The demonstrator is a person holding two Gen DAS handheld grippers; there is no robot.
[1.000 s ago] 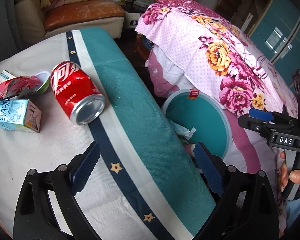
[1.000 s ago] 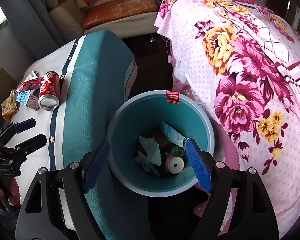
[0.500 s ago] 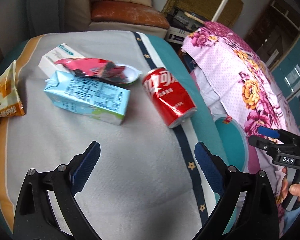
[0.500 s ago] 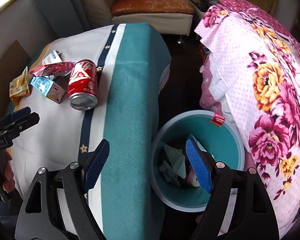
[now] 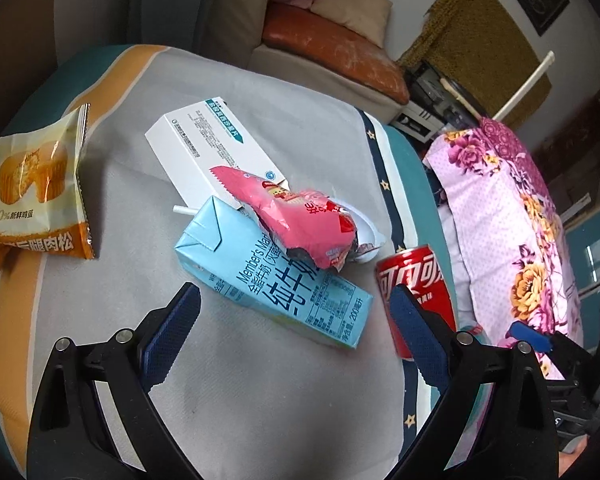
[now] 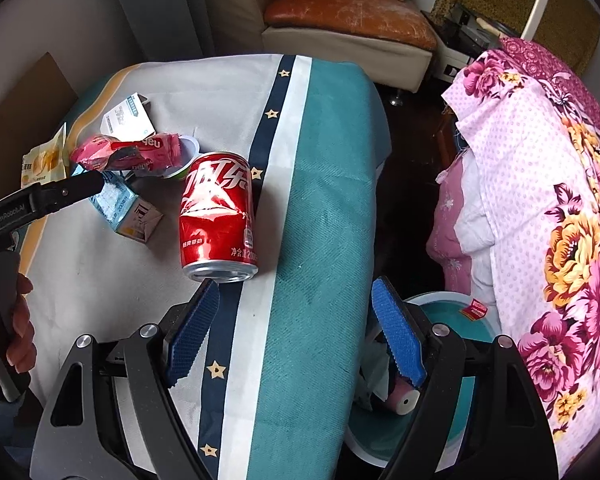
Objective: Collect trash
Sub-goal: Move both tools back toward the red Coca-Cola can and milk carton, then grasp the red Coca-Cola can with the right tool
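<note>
Blue "Member's Mark" milk carton (image 5: 276, 280) lies before the left gripper (image 5: 296, 340), fingers spread empty; right gripper (image 6: 296, 340) likewise.

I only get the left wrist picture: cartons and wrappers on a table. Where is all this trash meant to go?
Observer: The right wrist view shows a teal bin on the floor, between the table and the flowered bedding.
Operator: Anything in it?
Observer: Yes, crumpled paper and a small pink-ended cylinder.
Operator: And the other tool?
Observer: The right gripper has its jaws open and empty, just short of the red can.
</note>
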